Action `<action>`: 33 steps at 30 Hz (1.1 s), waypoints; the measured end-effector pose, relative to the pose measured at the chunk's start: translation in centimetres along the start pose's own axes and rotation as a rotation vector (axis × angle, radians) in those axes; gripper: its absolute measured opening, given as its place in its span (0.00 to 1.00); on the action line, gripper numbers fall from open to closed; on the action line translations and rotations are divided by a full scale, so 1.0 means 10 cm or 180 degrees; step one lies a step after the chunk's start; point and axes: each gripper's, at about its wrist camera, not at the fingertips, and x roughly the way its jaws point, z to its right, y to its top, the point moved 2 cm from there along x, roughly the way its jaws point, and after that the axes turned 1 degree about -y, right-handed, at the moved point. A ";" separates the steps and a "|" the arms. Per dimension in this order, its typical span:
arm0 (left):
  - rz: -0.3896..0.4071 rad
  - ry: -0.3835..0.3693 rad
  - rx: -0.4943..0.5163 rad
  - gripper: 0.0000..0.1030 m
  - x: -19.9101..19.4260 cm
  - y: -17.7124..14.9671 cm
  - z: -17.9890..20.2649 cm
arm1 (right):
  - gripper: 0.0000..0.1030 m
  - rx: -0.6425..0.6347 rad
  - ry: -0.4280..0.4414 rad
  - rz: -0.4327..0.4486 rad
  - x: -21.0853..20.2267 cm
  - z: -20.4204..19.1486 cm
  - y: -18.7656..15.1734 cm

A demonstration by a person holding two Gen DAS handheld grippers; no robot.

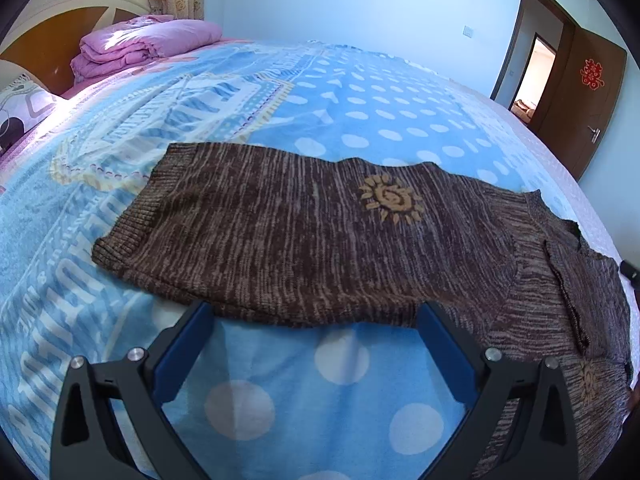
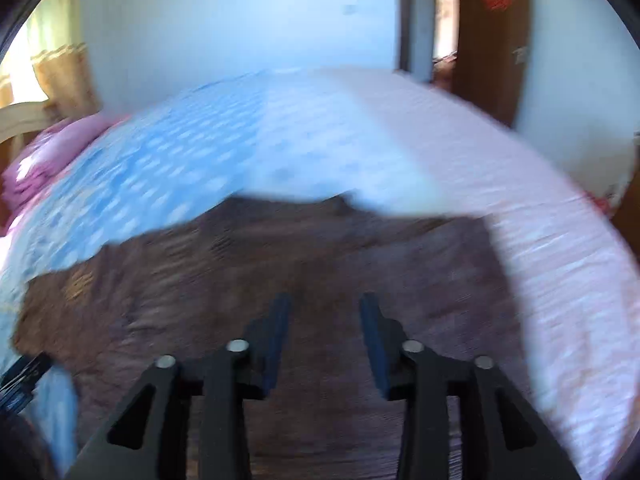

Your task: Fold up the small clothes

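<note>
A small brown knit sweater [image 1: 288, 236] with a tan sun emblem [image 1: 390, 199] lies flat on the blue dotted bedspread [image 1: 340, 100]. Its right part is folded over, with a second emblem [image 1: 590, 384] showing near my right finger. My left gripper [image 1: 316, 312] is wide open, its blue fingertips at the sweater's near edge, holding nothing. In the blurred right wrist view, the sweater [image 2: 240, 280] spreads under my right gripper [image 2: 325, 300], which is partly open and empty above the fabric.
A folded pink quilt [image 1: 140, 46] and a pillow [image 1: 24, 108] lie by the headboard at the far left. A brown door [image 1: 592, 92] stands open at the far right. The bed's pink sheet [image 2: 540, 240] runs along the right side.
</note>
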 end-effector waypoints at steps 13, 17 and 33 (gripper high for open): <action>-0.0083 0.0217 0.0153 1.00 0.07 -0.01 0.09 | 0.11 0.1011 0.1040 -0.0649 1.12 1.15 0.22; -0.0089 0.0245 0.0173 1.00 0.07 -0.02 0.10 | 0.10 0.0898 0.0959 -0.0391 1.06 1.26 0.30; -0.0118 0.0314 0.0223 1.00 0.10 -0.02 0.12 | 0.13 0.0211 0.0571 -0.0096 0.11 1.31 -0.08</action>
